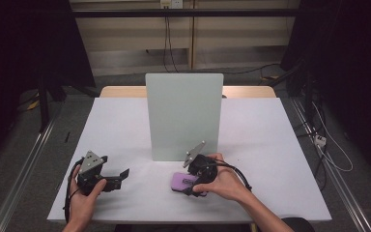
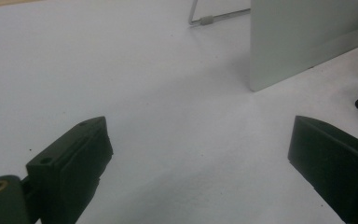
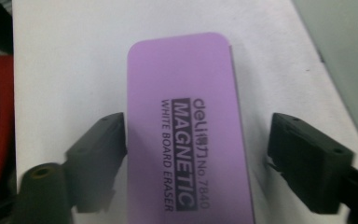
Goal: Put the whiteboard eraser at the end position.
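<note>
Two jaws of your right gripper (image 3: pixel 196 140) stand wide around the purple eraser (image 3: pixel 189 126) lying flat on the table (image 1: pixel 121 125). Center them, then squeeze gently. Your left gripper (image 2: pixel 198 154) waits wide apart, holding nothing.

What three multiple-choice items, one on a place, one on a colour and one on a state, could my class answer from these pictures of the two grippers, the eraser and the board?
1. Where does the eraser lie?
A. behind the upright whiteboard
B. on the table in front of the whiteboard, under the right gripper
C. on the floor

2. What colour is the eraser's top?
A. purple
B. green
C. yellow

3. How do the left gripper's jaws stand?
A. shut on the eraser
B. shut on nothing
C. open with bare table between them

Key: 1 B, the high view shows it before the board beneath that gripper; 2 A, the right gripper view shows its purple face; 3 C, the left gripper view shows a wide gap.
</note>
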